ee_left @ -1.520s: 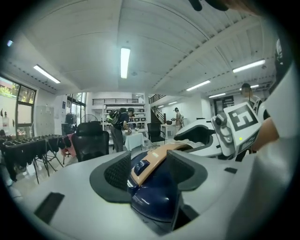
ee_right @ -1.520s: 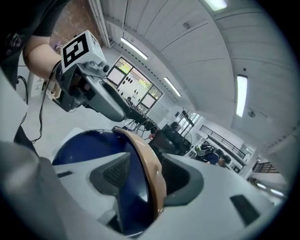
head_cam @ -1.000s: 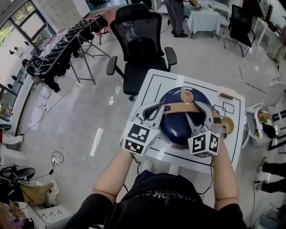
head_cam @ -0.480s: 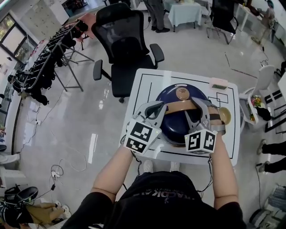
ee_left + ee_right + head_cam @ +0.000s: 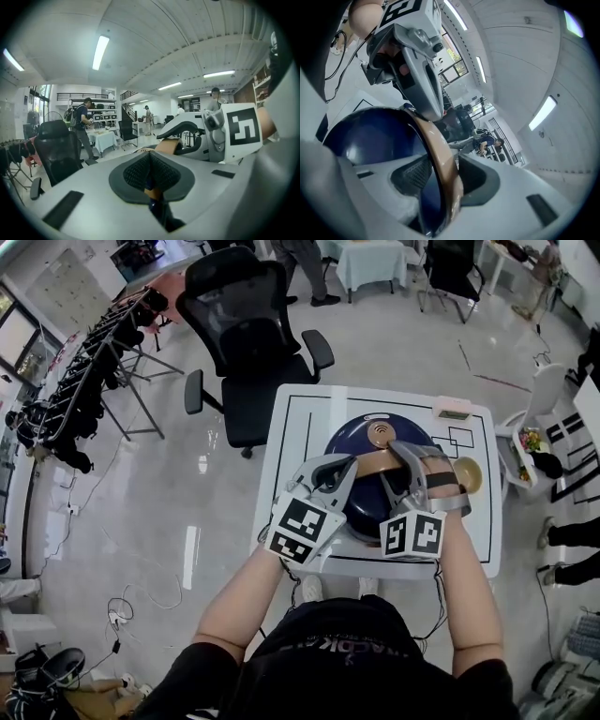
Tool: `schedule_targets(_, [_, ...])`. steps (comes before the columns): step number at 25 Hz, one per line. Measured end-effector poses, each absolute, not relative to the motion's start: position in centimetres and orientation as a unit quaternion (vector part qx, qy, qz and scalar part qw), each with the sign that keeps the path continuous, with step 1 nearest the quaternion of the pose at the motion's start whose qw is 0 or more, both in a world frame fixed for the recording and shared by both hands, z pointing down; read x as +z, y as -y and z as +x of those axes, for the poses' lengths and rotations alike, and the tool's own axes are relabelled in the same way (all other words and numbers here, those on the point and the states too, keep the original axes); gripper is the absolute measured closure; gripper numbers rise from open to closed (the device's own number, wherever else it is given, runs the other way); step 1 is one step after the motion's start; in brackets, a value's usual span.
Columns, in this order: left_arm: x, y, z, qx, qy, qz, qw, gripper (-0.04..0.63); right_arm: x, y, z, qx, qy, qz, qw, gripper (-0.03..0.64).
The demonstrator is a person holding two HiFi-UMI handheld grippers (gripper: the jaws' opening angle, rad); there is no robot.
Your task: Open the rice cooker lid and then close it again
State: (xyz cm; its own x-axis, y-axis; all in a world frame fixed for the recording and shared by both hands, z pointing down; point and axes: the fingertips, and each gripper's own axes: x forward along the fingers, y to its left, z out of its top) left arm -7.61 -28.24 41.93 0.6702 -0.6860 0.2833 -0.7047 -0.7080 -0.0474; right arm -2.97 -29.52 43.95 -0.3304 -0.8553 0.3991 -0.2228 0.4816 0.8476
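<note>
White bench [image 5: 286,432] under both claws – navy rice cooker [image 5: 364,509] on it, lid [image 5: 349,439] down; left claw [image 5: 346,467] clenched at handle's [image 5: 373,463] left end, right claw [image 5: 413,457] released, just narrowing, handle between its jaws. Black chair [image 5: 239,329] beyond – glossy floor [image 5: 141,521].

The bench [image 5: 286,442] is seen steeply from overhead; the rice cooker handle [image 5: 373,465] is shared, viewed close-up in both gripper views.

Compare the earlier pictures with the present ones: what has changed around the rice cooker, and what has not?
The left gripper has shut its jaws at the left end of the tan curved handle. The right gripper has just been closing slightly, the handle between its open jaws. The dark blue rice cooker lid stays down.
</note>
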Motion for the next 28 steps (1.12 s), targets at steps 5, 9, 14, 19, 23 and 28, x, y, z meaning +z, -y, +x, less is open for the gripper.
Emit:
schedule_targets(5, [42.0, 28.2, -7.7, 0.126, 0.373, 0.919, 0.041, 0.592, 44.4, 29.6, -4.0, -0.369, 0.719, 0.353, 0.471, 0.44])
schedule_targets(9, [41.9, 28.2, -7.7, 0.122, 0.366, 0.922, 0.044, 0.592, 44.5, 29.7, -4.5, -0.372, 0.715, 0.35, 0.478, 0.44])
schedule_targets(14, [41.9, 28.3, -7.9, 0.115, 0.361, 0.924, 0.048, 0.592, 44.5, 29.8, -4.8, -0.369, 0.714, 0.353, 0.479, 0.44])
schedule_targets(19, [42.0, 28.3, -7.8, 0.114, 0.357, 0.926, 0.05, 0.592, 44.6, 29.8, -4.7, -0.369, 0.713, 0.36, 0.476, 0.44])
schedule_targets(23, [42.0, 28.4, -8.0, 0.116, 0.359, 0.925, 0.053, 0.592, 44.6, 29.9, -4.8, -0.367, 0.712, 0.362, 0.477, 0.44])
schedule_targets(28, [40.5, 29.1, -9.6, 0.077, 0.399, 0.912, 0.055, 0.592, 44.6, 30.1, -4.6, -0.355, 0.719, 0.362, 0.475, 0.439])
